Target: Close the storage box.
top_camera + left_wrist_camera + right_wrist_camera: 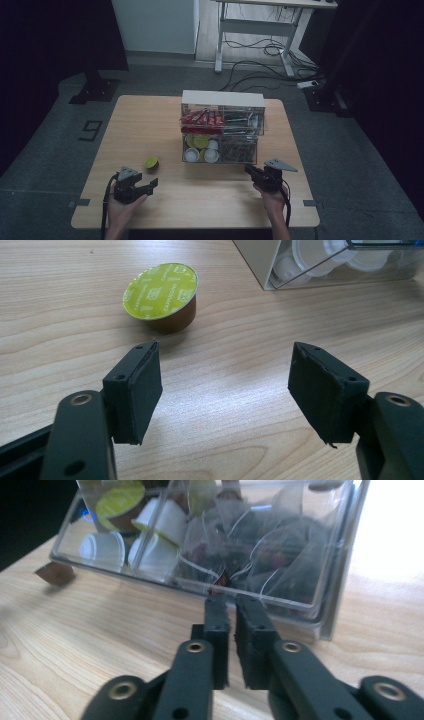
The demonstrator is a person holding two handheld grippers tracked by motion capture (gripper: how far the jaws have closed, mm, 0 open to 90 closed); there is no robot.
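Your left gripper [225, 390] holds its jaws wide apart with nothing between them, and the green-lidded coffee capsule [161, 295] stands upright on the table [150, 125] just ahead of the left-hand pad, toward the near-left corner, so this hand is the nearer one. Bare wood lies between. To the right, the clear organizer [222, 127] stands mid-table; your right gripper [231, 605] shows its jaws nearly together, a thin gap and nothing gripped, tips close to the tea-bag drawer [260, 555].
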